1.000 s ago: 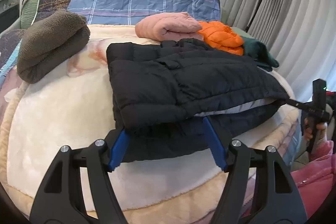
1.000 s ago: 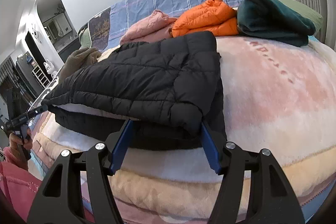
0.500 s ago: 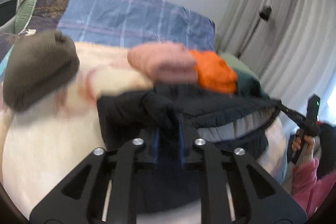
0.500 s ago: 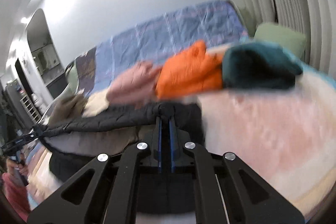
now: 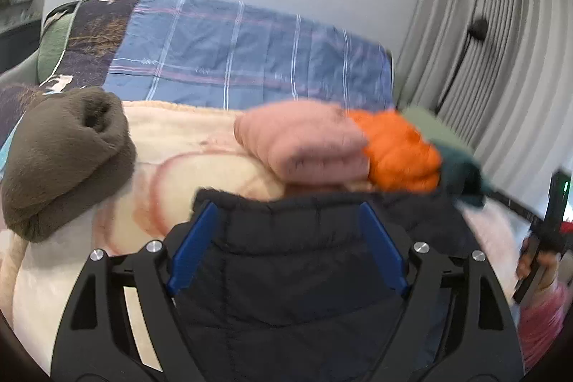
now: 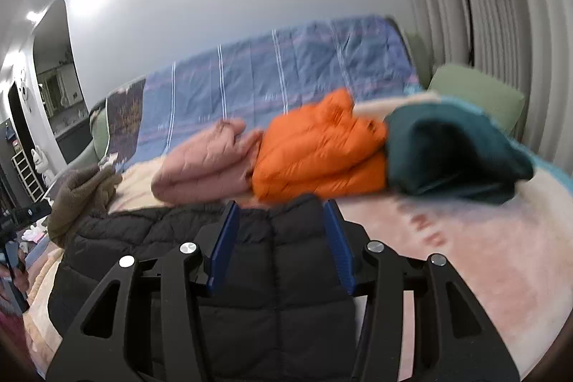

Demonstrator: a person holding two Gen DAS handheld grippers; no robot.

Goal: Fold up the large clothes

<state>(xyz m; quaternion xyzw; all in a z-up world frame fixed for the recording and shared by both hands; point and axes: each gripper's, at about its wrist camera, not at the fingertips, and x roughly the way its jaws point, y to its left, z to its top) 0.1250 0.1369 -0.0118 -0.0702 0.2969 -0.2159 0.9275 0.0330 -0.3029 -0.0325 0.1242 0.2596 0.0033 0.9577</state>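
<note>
A black puffer jacket [image 5: 293, 274] lies folded on the cream and pink blanket [image 5: 71, 274]. My left gripper [image 5: 286, 208] hovers over the jacket's far fold edge. Its jaws are opening wide; quilted fabric lies between the blue pads [image 5: 193, 246], which do not press it. In the right wrist view the same jacket [image 6: 150, 231] stretches off to the left. My right gripper [image 6: 281, 204] is over its right end, jaws opening, with a bulge of fabric loose between the pads [image 6: 224, 246]. A hand holds the right gripper [image 5: 551, 224] at the left view's right edge.
Folded garments line the far side of the bed: a brown fleece [image 5: 64, 160], a pink jacket [image 5: 304, 142], an orange puffer [image 6: 322, 149] and a dark teal piece [image 6: 447, 153]. Behind them are a blue plaid quilt [image 5: 232, 56], a green pillow [image 6: 476, 95] and curtains [image 5: 501, 24].
Both grippers closed on the jacket's near edge, lifted it and carried it forward over the jacket toward the far garments. Since then both pairs of jaws have spread apart.
</note>
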